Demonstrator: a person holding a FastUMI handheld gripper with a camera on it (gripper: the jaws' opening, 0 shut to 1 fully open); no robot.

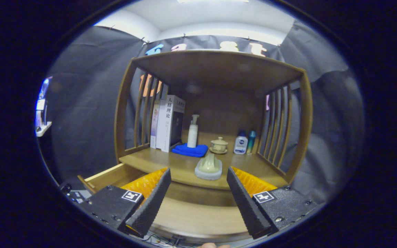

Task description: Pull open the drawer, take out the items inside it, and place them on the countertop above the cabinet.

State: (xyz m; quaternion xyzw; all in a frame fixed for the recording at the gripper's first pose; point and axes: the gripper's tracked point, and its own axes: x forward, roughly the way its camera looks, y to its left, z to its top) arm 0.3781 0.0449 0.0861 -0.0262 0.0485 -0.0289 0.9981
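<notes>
My gripper (198, 198) is open, its two fingers spread wide with nothing between them. Below and between the fingers lies the pulled-out wooden drawer (198, 215), its left wall (107, 175) showing beyond the left finger. Just beyond the fingertips, on the front of the countertop (171, 165), rests a pale green object on a white base (209, 167). The drawer's inside is partly hidden by the fingers.
Further back on the countertop stand several books (167, 122), a white pump bottle (193, 132) on a blue cloth (190, 150), a lidded ceramic cup (219, 145) and two small bottles (245, 143). Slatted wooden sides (277, 127) and a top shelf (219, 67) enclose the space.
</notes>
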